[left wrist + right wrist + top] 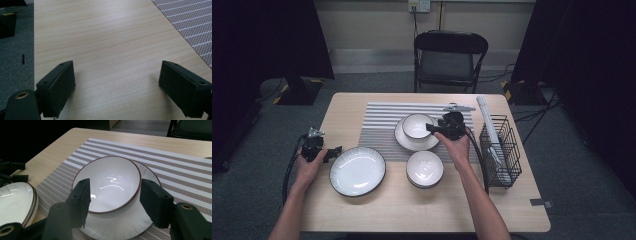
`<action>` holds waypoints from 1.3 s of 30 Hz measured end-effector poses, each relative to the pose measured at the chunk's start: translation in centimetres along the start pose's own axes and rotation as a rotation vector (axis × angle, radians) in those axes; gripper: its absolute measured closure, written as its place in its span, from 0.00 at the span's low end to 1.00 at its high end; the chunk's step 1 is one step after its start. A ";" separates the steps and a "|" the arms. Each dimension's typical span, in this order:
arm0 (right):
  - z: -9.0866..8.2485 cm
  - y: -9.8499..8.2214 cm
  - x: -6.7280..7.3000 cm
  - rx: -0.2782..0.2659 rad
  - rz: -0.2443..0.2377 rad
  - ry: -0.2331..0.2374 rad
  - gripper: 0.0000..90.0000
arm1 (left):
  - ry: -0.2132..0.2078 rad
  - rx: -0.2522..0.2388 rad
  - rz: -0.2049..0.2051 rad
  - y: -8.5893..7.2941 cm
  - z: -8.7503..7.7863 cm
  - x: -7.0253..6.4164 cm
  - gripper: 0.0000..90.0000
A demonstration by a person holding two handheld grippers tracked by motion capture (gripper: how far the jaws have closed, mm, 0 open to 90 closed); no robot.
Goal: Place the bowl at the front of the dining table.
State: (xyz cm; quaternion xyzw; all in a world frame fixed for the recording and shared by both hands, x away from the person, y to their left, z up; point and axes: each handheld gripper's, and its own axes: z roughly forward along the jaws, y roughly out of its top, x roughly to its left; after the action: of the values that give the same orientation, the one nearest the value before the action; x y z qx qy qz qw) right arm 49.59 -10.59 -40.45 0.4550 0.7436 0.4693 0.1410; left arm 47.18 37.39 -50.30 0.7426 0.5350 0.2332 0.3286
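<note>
The right gripper point(113, 202) has its fingers spread, seemingly clear of the white brown-rimmed ceramic bowl point(108, 183), nested on a white plate point(117, 226) for stability. The left gripper point(117, 87) rests idle and open over the bare wooden counter point(105, 37).

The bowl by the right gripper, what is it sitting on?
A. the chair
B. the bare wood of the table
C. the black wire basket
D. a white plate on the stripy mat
D. The bowl rests on a white plate that lies on the stripy mat, with the right gripper open just in front of it.
</note>
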 end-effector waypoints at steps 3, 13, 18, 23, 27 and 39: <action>-0.6 -0.1 0.3 -0.003 -0.009 -0.008 0.47 | 0.000 0.000 0.000 0.0 0.0 0.0 0.14; -2.0 -1.2 0.7 -0.012 -0.014 0.017 0.46 | 0.000 0.000 0.000 0.0 0.0 0.0 0.14; -2.9 -1.5 1.1 -0.021 -0.020 0.029 0.46 | 0.000 0.000 -0.001 0.0 0.0 0.0 0.14; -4.0 -1.5 1.5 -0.042 -0.019 0.035 0.45 | 0.000 0.000 0.000 0.0 0.0 0.0 0.14; -5.0 -1.6 1.8 -0.056 -0.024 0.032 0.45 | 0.000 0.000 0.000 0.0 0.0 0.0 0.14; -8.3 -2.8 2.0 -0.084 -0.025 0.030 0.44 | 0.000 0.000 0.000 0.0 0.0 0.0 0.14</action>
State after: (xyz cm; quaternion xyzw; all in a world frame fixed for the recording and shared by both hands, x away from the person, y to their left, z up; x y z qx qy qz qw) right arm 41.72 -14.13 -38.01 0.4324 0.7309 0.5049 0.1547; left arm 47.18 37.39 -50.30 0.7426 0.5350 0.2333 0.3286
